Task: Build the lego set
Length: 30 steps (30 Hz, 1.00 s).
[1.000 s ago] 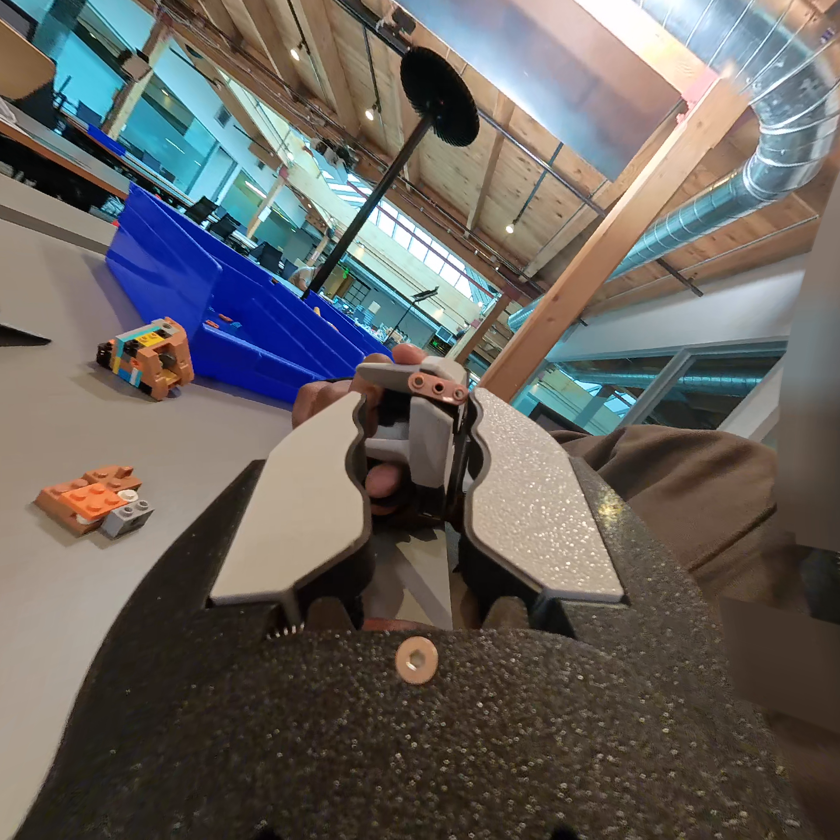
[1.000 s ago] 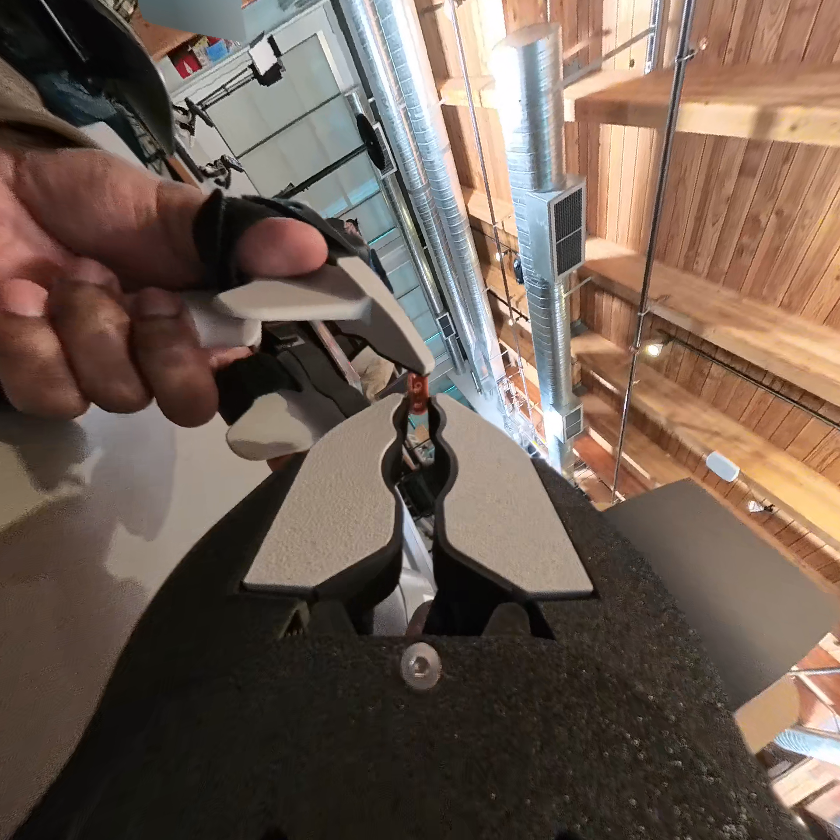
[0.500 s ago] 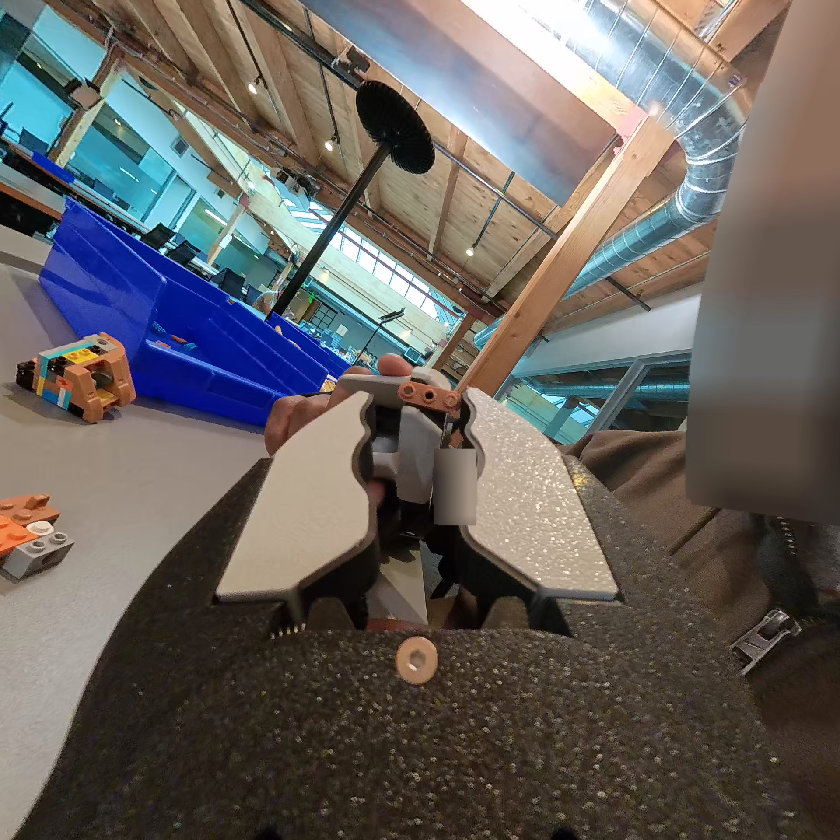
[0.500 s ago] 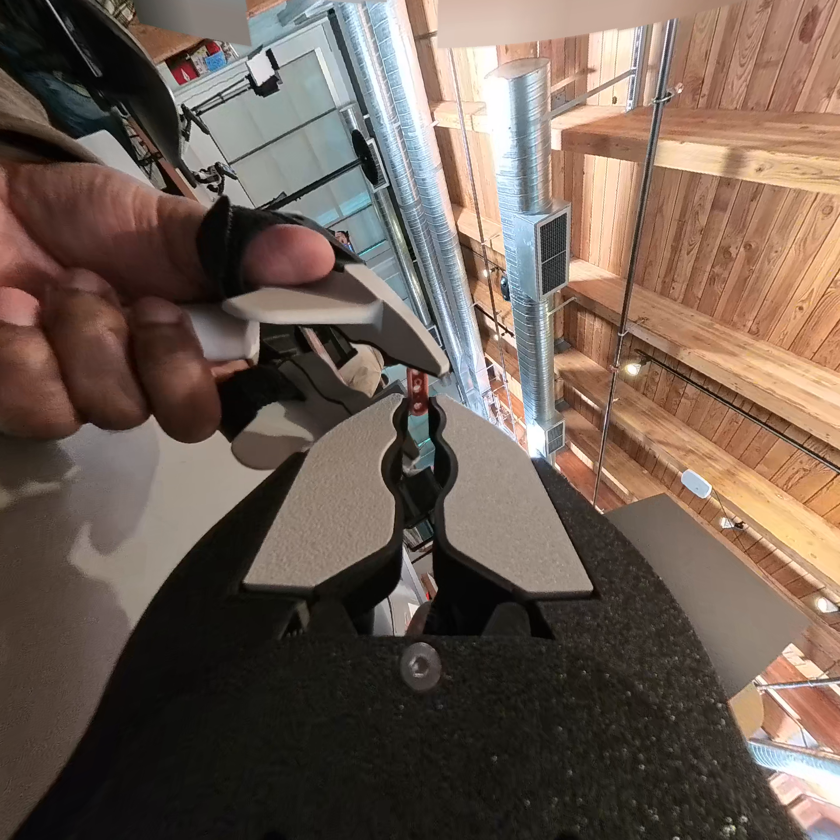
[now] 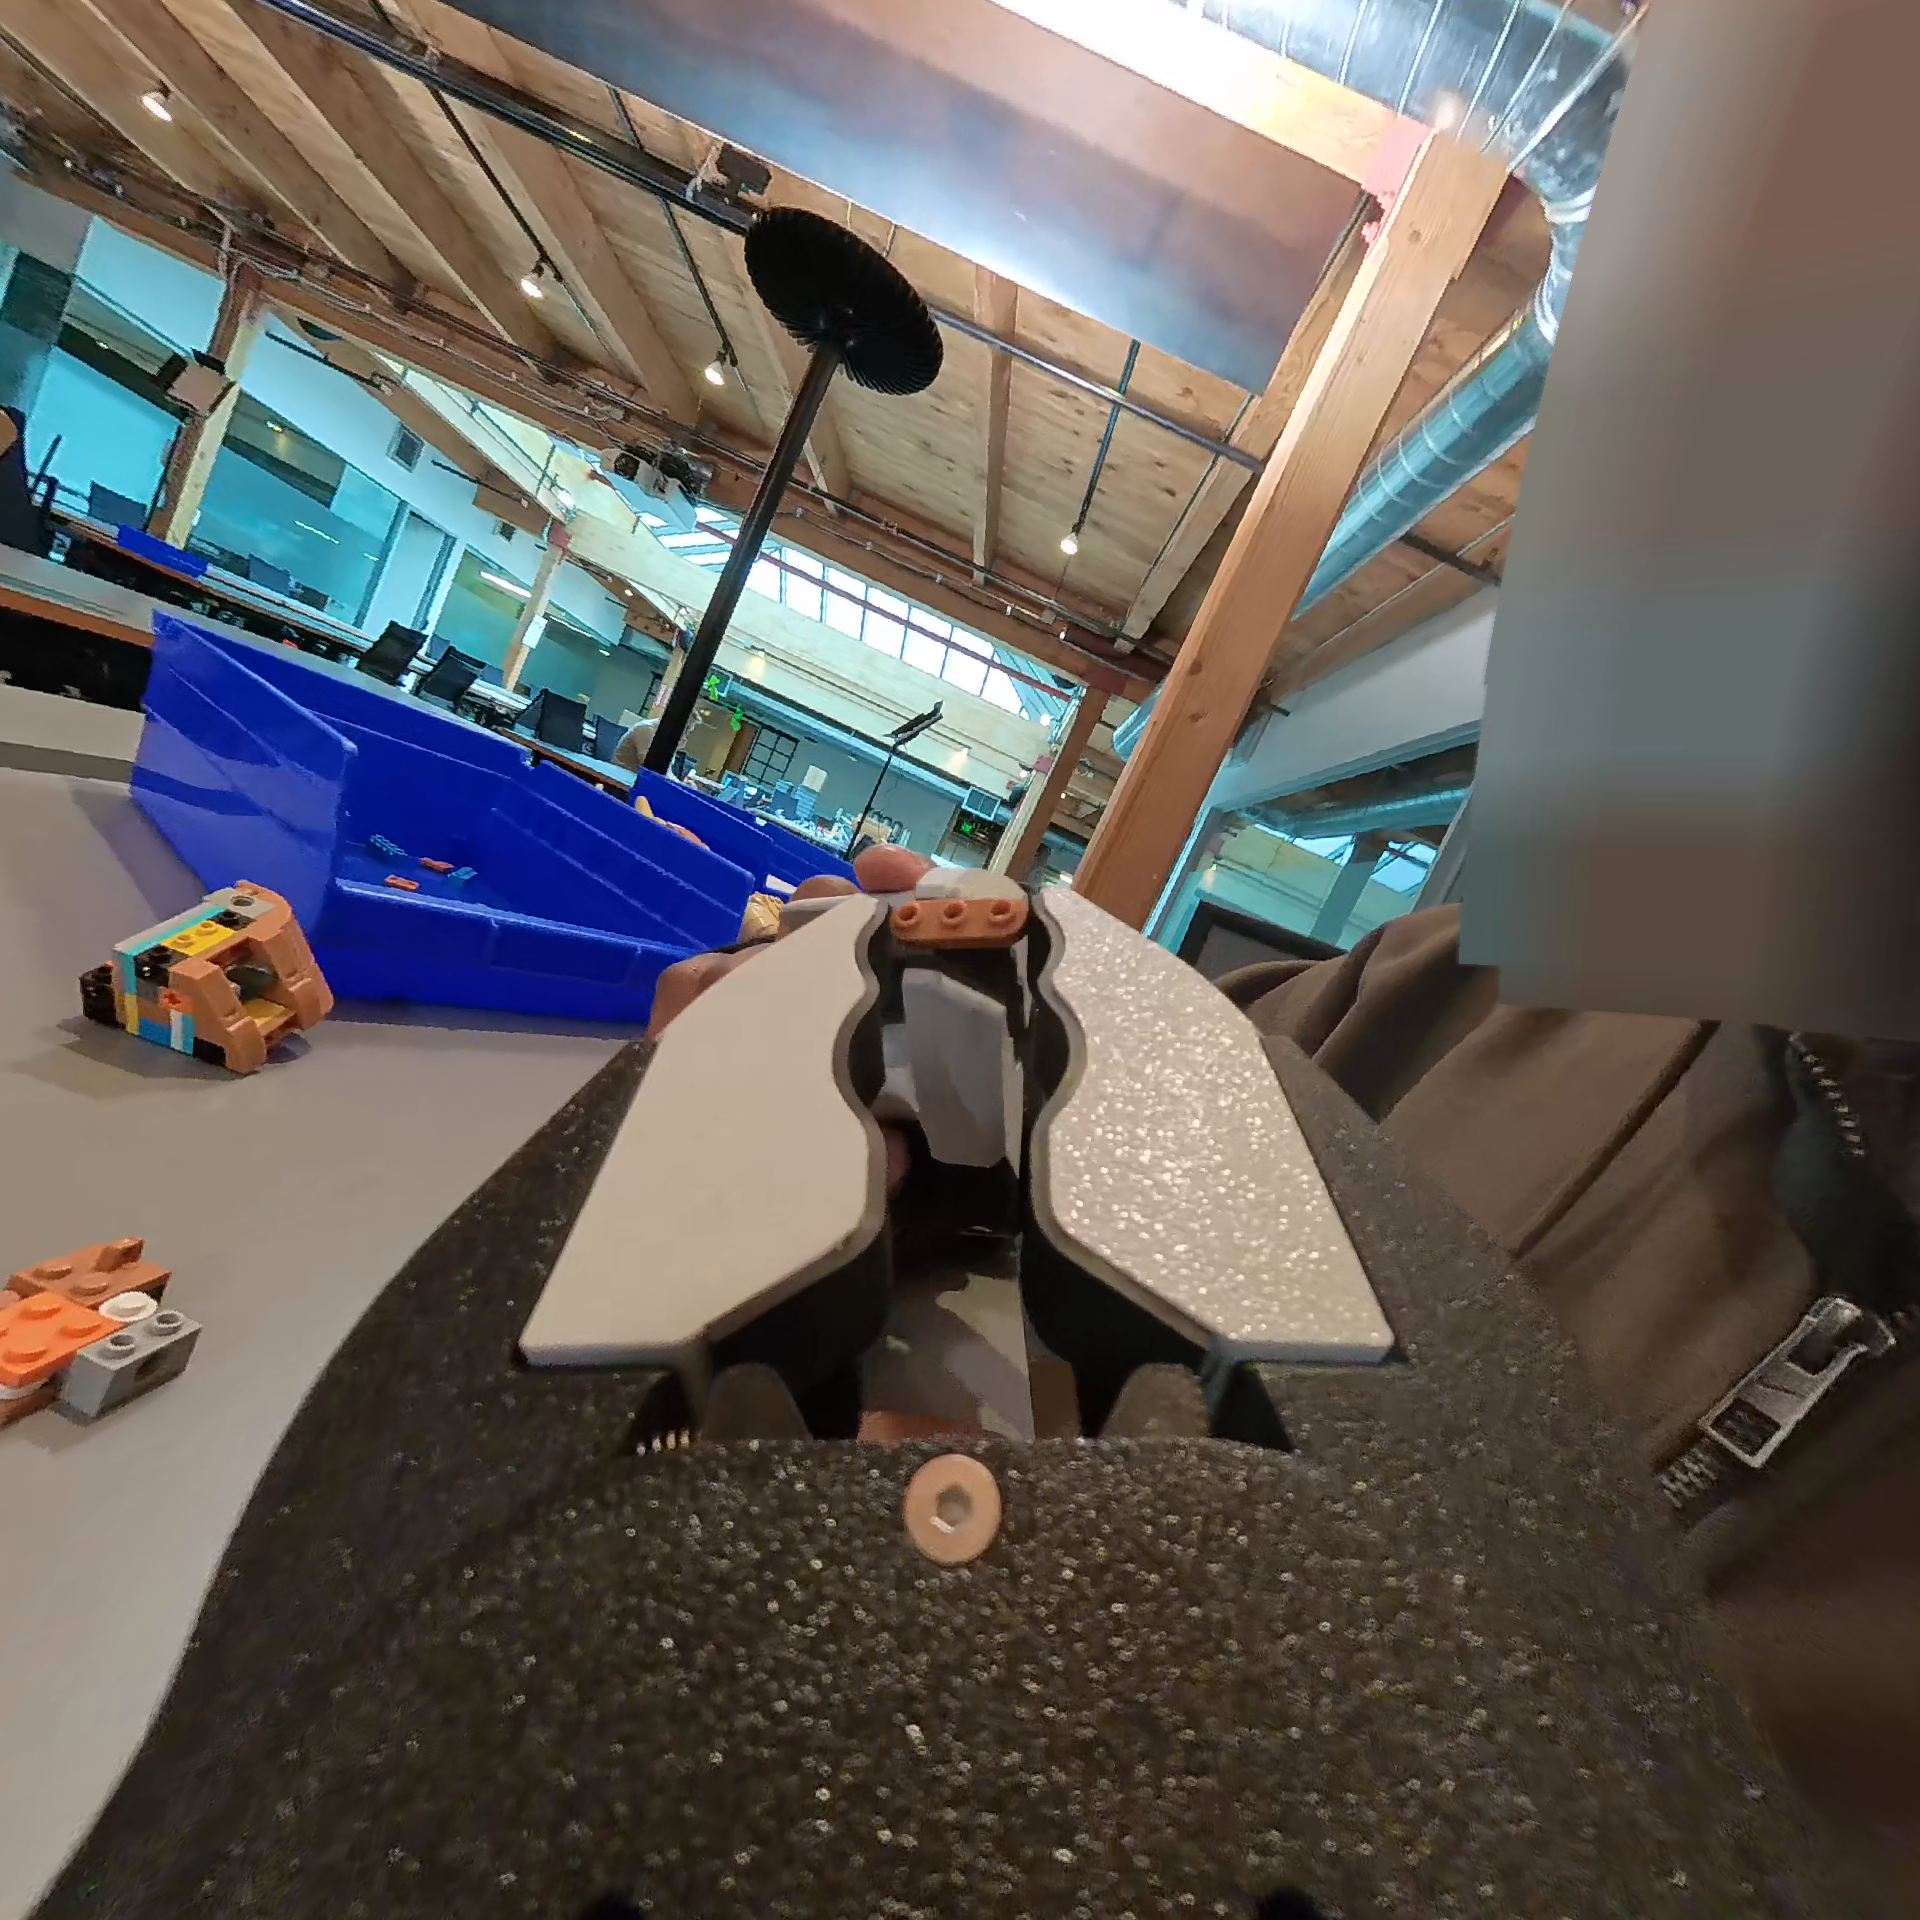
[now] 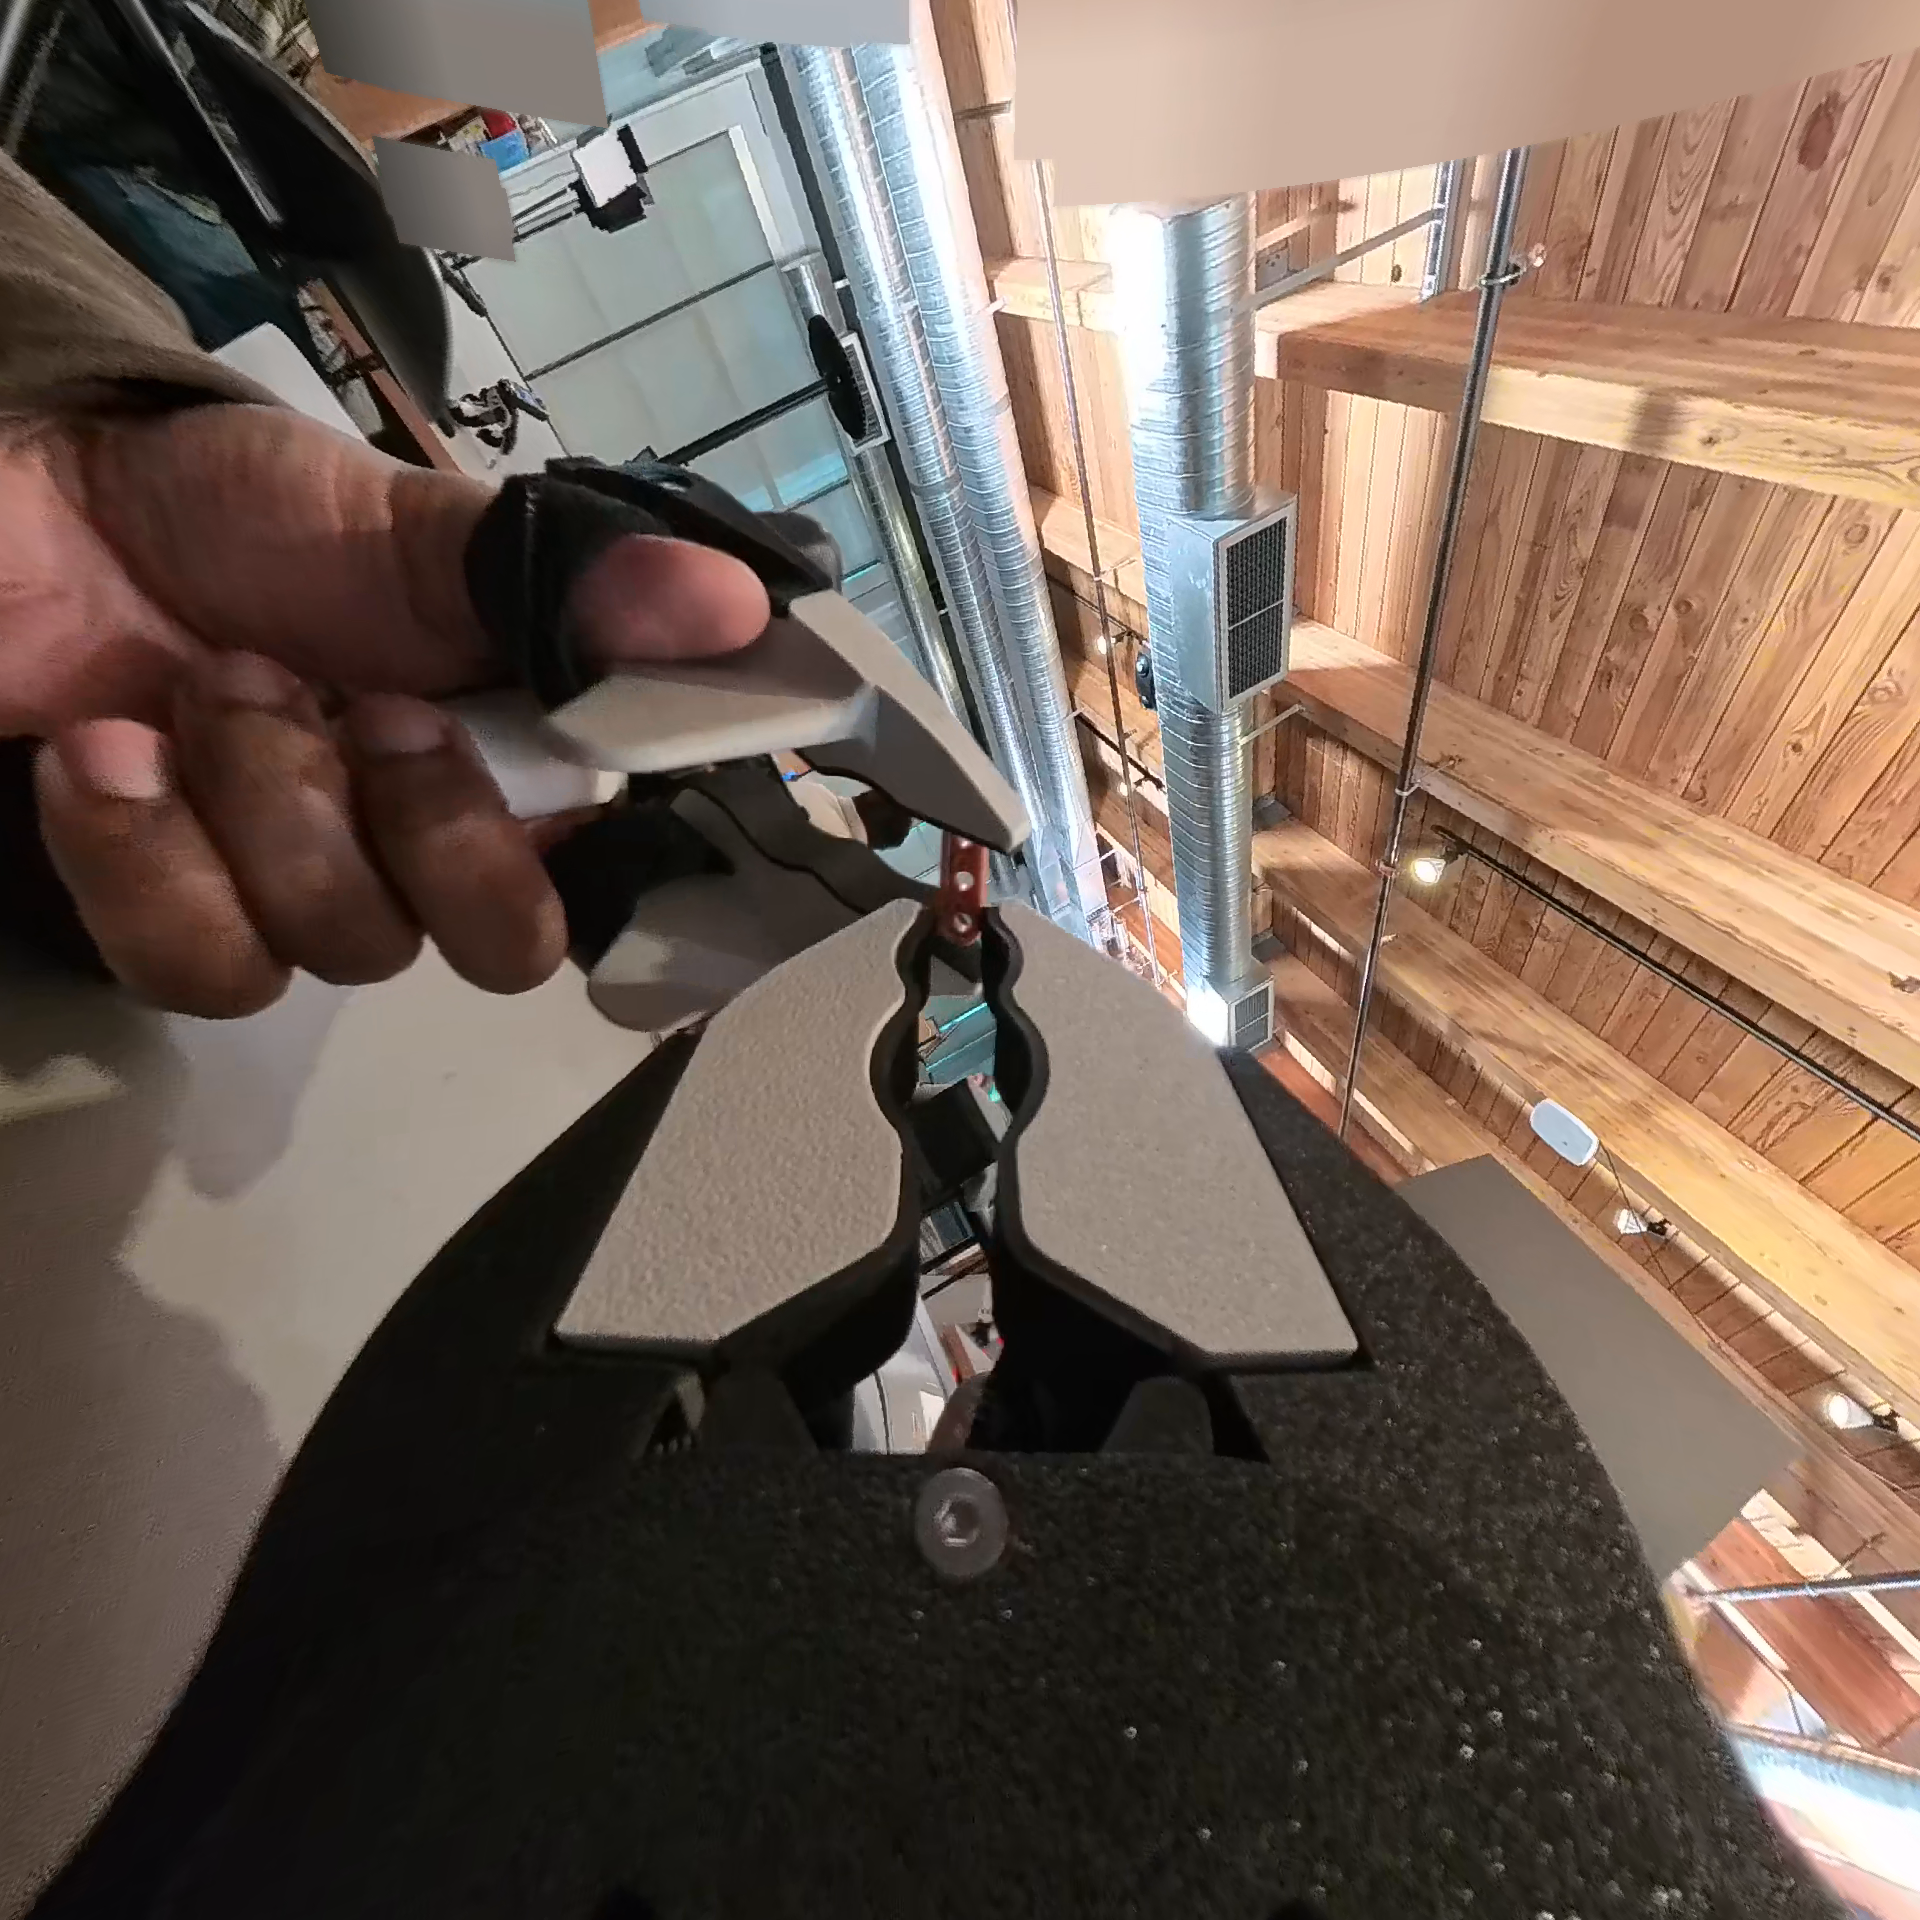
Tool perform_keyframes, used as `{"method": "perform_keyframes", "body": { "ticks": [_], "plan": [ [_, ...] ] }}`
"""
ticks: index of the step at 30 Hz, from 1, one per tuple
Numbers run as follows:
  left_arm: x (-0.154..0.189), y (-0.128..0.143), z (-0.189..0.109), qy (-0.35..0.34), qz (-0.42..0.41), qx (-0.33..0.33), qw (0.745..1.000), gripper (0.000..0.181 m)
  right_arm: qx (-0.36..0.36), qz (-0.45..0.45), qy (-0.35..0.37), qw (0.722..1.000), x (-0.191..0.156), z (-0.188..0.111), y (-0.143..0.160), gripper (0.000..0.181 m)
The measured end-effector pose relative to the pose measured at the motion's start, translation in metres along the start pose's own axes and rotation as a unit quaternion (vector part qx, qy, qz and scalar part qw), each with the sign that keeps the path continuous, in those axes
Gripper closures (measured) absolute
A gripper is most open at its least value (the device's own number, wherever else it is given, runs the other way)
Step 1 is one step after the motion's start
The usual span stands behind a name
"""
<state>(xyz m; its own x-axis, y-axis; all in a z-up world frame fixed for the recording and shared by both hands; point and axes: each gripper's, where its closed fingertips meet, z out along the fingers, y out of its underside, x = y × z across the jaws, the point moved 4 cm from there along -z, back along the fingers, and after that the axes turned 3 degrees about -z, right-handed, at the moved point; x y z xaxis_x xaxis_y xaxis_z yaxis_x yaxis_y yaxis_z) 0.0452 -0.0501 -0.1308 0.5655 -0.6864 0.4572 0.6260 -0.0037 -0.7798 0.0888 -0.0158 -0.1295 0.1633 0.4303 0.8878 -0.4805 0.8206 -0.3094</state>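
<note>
**Two grippers meet on one small brick piece**

Left wrist view: The left gripper (image 5: 956,925) has its two grey fingers close together at the tips. A small, flat, brown plastic plate with three holes (image 5: 958,921) sits right between the tips, and its long side runs across from one finger to the other. I think the fingers are pinching it, but I cannot see where they touch it. Just behind the plate, the grey tip of the other gripper and a fingertip peek out. Most of that gripper is hidden. Far off to the left of the fingers, on the grey table (image 5: 312,1164), lie a brown and teal half-built brick model (image 5: 203,977), a blue plastic tray (image 5: 436,831), and an orange and grey brick clump (image 5: 88,1325) cut off by the edge.

Right wrist view: The right gripper (image 6: 958,925) has its fingers nearly together, pinching one end of the plate. Here the plate stands up, with its long side pointing away from the fingers. The left gripper's grey fingers (image 6: 831,707), held by a hand (image 6: 312,707), close on the far end. Both grippers look equally near. Whether one is letting go is hard to tell.
</note>
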Motion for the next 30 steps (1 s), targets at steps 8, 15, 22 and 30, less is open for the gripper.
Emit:
{"method": "perform_keyframes", "body": {
  "ticks": [8,15,22,30],
  "plan": [
    [-0.003,0.001,0.004,-0.023,0.035,-0.047,0.998,0.157,-0.022,0.035,-0.012,0.999,0.005,-0.012,0.007,0.167],
    [-0.031,-0.044,0.013,-0.118,0.190,-0.190,0.956,0.156,-0.126,0.164,-0.070,0.976,0.012,-0.013,0.071,0.160],
    [-0.065,-0.073,0.066,-0.101,0.496,-0.210,0.836,0.156,-0.219,0.327,-0.160,0.905,-0.004,-0.005,0.117,0.135],
    [-0.125,-0.037,0.098,-0.140,0.511,-0.186,0.827,0.156,-0.235,0.344,-0.123,0.901,0.002,-0.018,0.129,0.136]
  ]
}}
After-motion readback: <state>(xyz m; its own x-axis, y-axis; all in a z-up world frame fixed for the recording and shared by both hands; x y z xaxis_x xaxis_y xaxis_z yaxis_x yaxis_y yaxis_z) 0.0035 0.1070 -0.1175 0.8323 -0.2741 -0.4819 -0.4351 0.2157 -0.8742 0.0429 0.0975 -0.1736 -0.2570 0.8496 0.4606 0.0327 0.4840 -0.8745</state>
